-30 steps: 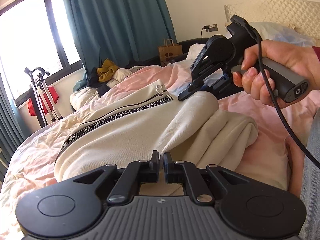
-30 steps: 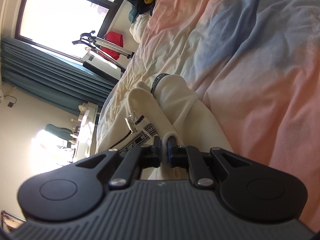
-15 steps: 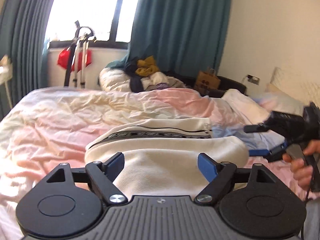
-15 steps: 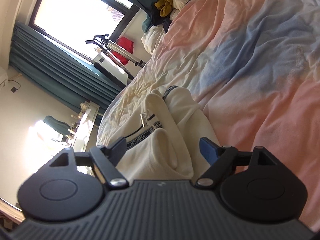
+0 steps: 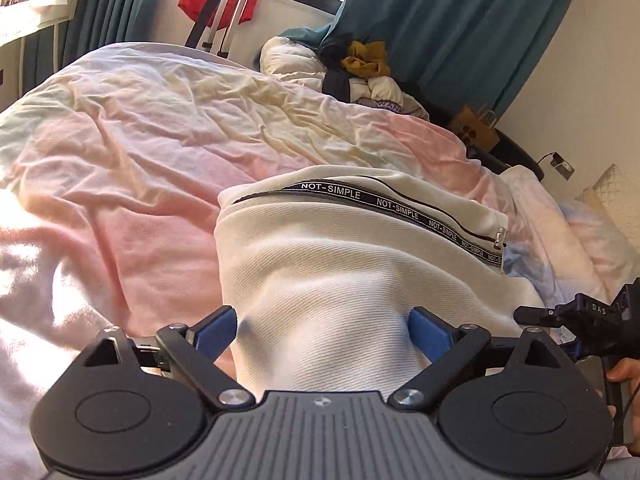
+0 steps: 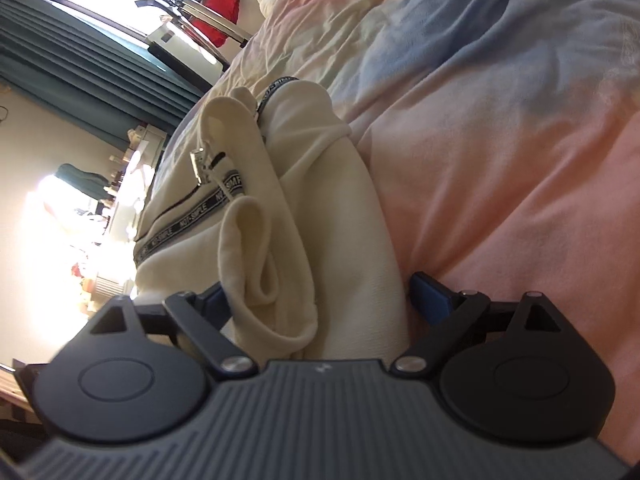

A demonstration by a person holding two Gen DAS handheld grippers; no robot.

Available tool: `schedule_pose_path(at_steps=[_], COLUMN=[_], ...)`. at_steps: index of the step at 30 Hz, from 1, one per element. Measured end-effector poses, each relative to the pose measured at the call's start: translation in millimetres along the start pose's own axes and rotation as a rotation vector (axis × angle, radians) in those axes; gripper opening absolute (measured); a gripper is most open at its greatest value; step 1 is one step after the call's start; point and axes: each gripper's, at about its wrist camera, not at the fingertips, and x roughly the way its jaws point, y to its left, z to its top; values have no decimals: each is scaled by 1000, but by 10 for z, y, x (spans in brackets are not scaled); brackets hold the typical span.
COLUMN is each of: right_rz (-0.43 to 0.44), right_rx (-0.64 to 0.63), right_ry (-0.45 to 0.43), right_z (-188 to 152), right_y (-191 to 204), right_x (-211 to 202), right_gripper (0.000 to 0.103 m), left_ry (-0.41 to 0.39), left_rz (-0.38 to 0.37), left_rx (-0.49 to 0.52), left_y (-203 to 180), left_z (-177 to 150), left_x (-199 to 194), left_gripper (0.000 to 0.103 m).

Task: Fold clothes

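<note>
A cream zip-up garment with a black "NOT-SIMPLE" tape along its zipper lies folded on the bed. My left gripper is open, its blue pads either side of the garment's near fold, gripping nothing. My right gripper is open too, straddling the garment's rolled end. The right gripper also shows at the right edge of the left wrist view, held in a hand.
The bed is covered by a crumpled pink, cream and blue duvet. A pile of clothes lies at the far side by teal curtains. A folded metal stand with a red bag stands by the window.
Both grippers were shut on the garment a second ago; they have let go and now stand open. The left gripper has swung round and now looks along the garment.
</note>
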Motion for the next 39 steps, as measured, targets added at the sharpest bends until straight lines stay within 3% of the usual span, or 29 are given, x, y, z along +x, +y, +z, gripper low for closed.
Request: schedule_pose_path(at_steps=[4, 9, 11, 15, 20, 23, 26, 32, 39], right_rz=[168, 79, 32, 3, -12, 16, 44, 56, 35], right_rx=[-25, -100, -132, -173, -209, -205, -216, -244, -241], right_ry=[-15, 19, 18, -2, -44, -77, -115, -181, -308], right_z=[-18, -91, -114, -143, -185, -156, -148, -127, -95], right_y=[103, 176, 220, 290, 441, 564, 732, 966, 882], right_x=[-23, 109, 141, 74, -48, -146, -267, -685, -1656], right_gripper=[94, 91, 74, 53, 42, 39, 37, 36, 36], left_ry=[26, 64, 72, 59, 22, -1, -23, -34, -59], left_rz=[-9, -56, -57, -40, 0, 26, 46, 22, -72], left_rx=[-67, -122, -129, -119, -78, -60, -18, 28, 136], left_y=[87, 132, 123, 67, -104, -211, -358, -768, -1752], left_z=[18, 7, 3, -22, -7, 46, 115, 290, 360], left_x=[76, 205, 241, 227, 118, 35, -69, -304, -482], left_gripper=[101, 99, 95, 86, 62, 46, 37, 33, 32])
